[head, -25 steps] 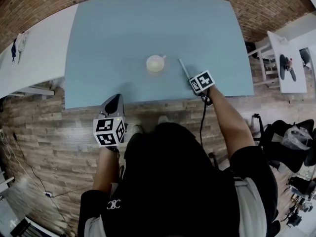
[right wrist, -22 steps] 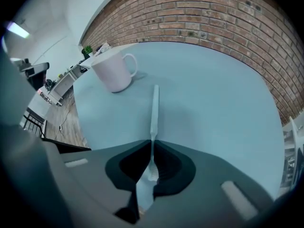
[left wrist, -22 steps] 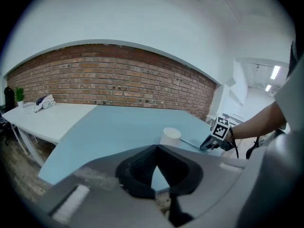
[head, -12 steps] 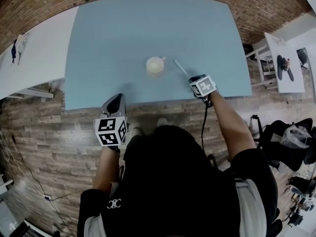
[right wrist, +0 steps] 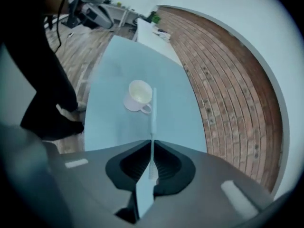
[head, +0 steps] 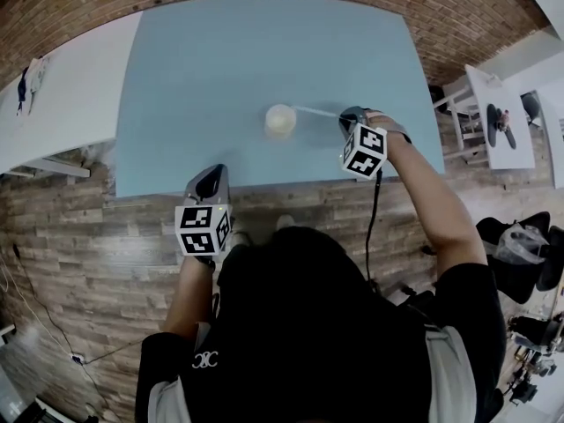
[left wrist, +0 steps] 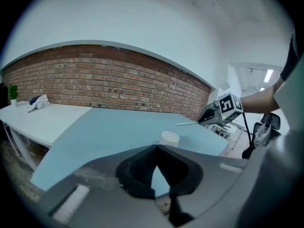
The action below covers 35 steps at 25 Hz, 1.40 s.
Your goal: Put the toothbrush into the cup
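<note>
A white cup (head: 280,120) stands near the middle of the blue table (head: 220,51); it also shows in the left gripper view (left wrist: 169,138) and the right gripper view (right wrist: 139,95). My right gripper (head: 346,115) is to the cup's right, lifted off the table, and its jaws have just been closing. They are shut on the handle of a pale toothbrush (head: 315,110), whose free end reaches toward the cup's rim (right wrist: 153,110). My left gripper (head: 208,183) hovers at the table's front edge, its jaws together with nothing between them.
A white table (head: 62,104) adjoins the blue one on the left, with a small cloth at its far end. A second white table (head: 493,117) with a dark object stands at the right. Brick-pattern floor lies below the front edge.
My right gripper has lifted the toothbrush off the table and rolled, so the brush now points left toward the cup instead of lying on the surface. The left gripper has stayed put.
</note>
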Each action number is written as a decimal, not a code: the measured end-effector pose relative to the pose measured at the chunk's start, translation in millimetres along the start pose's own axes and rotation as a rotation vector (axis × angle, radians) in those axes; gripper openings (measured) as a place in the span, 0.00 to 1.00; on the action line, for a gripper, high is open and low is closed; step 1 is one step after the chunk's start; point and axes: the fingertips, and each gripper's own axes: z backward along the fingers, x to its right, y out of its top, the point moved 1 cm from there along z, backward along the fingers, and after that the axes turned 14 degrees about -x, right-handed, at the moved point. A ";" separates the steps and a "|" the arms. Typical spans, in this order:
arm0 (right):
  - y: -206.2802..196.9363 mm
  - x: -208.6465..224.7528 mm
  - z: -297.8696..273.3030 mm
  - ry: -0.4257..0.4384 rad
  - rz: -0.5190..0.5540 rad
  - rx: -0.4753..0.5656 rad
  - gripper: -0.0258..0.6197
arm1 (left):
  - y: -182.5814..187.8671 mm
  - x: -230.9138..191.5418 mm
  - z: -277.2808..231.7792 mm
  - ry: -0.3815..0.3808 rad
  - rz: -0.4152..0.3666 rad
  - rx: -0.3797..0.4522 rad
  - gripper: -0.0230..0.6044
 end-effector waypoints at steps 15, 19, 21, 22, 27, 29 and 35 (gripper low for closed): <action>78.4 -7.7 -9.0 -0.124 0.616 -0.289 0.08 | -19.4 -29.6 24.2 0.042 0.084 0.026 0.05; 87.8 -11.8 -17.9 -0.117 0.667 -0.334 0.08 | -28.9 -36.6 31.9 0.063 0.112 0.026 0.05; 89.8 -12.5 -21.0 -0.125 0.693 -0.363 0.08 | -34.4 -39.9 35.9 0.074 0.126 0.024 0.05; 91.4 -13.0 -22.4 -0.134 0.711 -0.373 0.08 | -36.8 -41.6 37.5 0.080 0.135 0.023 0.05; 101.6 -17.0 -31.8 -0.172 0.779 -0.394 0.09 | -46.3 -46.0 44.3 0.106 0.163 0.020 0.05; 106.0 -21.1 -34.1 -0.167 0.793 -0.390 0.09 | -49.5 -46.5 48.5 0.118 0.173 0.025 0.05; 111.3 -30.2 -32.7 -0.103 0.766 -0.383 0.24 | -61.0 -50.0 56.7 0.133 0.194 0.023 0.05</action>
